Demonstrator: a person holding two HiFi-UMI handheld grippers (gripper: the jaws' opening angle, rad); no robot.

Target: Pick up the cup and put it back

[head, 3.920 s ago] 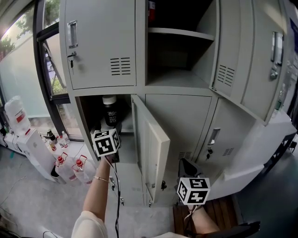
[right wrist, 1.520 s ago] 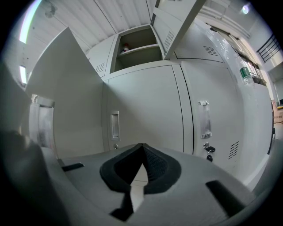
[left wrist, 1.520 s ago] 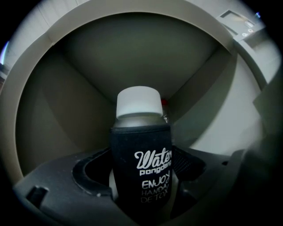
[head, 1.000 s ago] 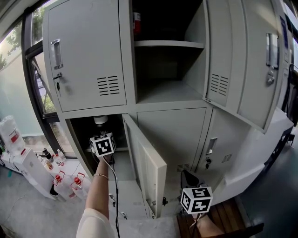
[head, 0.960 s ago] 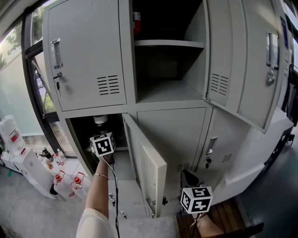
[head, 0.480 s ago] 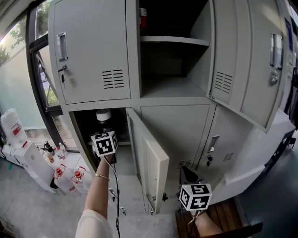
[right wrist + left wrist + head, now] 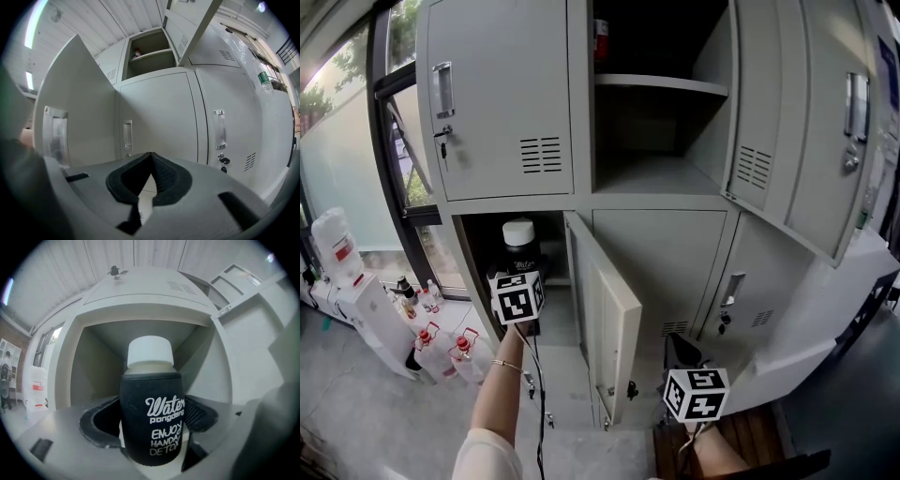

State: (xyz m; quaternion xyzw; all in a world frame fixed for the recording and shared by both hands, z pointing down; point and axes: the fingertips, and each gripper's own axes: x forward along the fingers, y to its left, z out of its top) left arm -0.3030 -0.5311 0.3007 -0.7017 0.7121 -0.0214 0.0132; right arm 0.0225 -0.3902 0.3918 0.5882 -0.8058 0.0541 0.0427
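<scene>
Left tool (image 7: 151, 425): jaws closed in on the cup's black sleeve, a dark pad (image 7: 101, 425) pressed to either side. That's a firm hold.
Cup (image 7: 518, 246): white cap, black sleeve printed "Water", standing upright right at the mouth of the lower-left locker compartment (image 7: 480, 246). Whether its base touches the compartment floor can't be told.
Right tool (image 7: 149, 176): jaws together, tips meeting, nothing between them. It hangs low on the right, facing closed locker doors.
Locker door (image 7: 605, 300): swung wide open, standing between the two tools.
Upper compartment (image 7: 661, 84): open too, with one shelf across it.
Floor, left side: red-capped bottles (image 7: 455, 352) just beside the locker.
</scene>
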